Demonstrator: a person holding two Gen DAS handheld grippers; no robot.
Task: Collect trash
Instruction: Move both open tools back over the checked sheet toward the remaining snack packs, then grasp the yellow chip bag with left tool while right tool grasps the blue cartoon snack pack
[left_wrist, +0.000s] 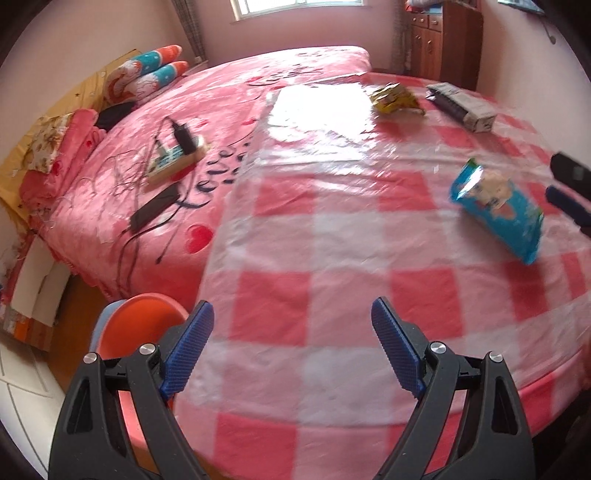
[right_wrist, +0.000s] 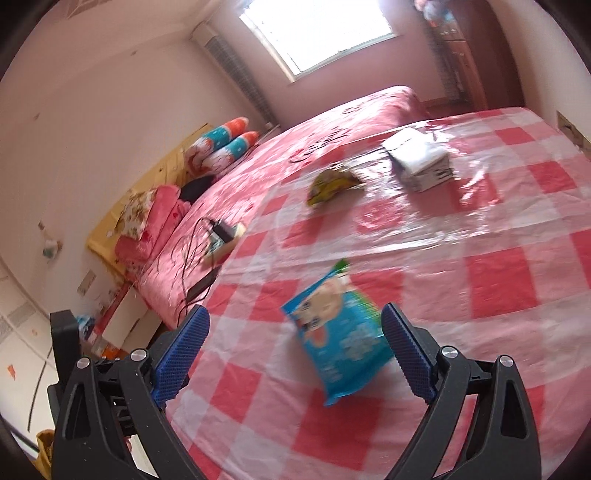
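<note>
A blue snack bag (right_wrist: 341, 332) lies on the pink checked tablecloth (right_wrist: 480, 295), between the open fingers of my right gripper (right_wrist: 295, 328), nearer its right pad; I cannot tell if it touches. The bag also shows in the left wrist view (left_wrist: 496, 210), with the right gripper's fingers (left_wrist: 569, 192) just beside it. A yellow wrapper (left_wrist: 395, 98) (right_wrist: 334, 182) and a white and black carton (left_wrist: 461, 105) (right_wrist: 419, 158) lie farther back on the cloth. My left gripper (left_wrist: 291, 328) is open and empty over the near part of the tablecloth (left_wrist: 314, 258).
An orange bin over a blue one (left_wrist: 136, 325) stands on the floor left of the table, beside my left gripper. A pink bed (left_wrist: 155, 122) beyond holds a power strip with cables (left_wrist: 177, 155) and pillows (left_wrist: 147, 74). A wooden cabinet (left_wrist: 443, 40) stands at the back right.
</note>
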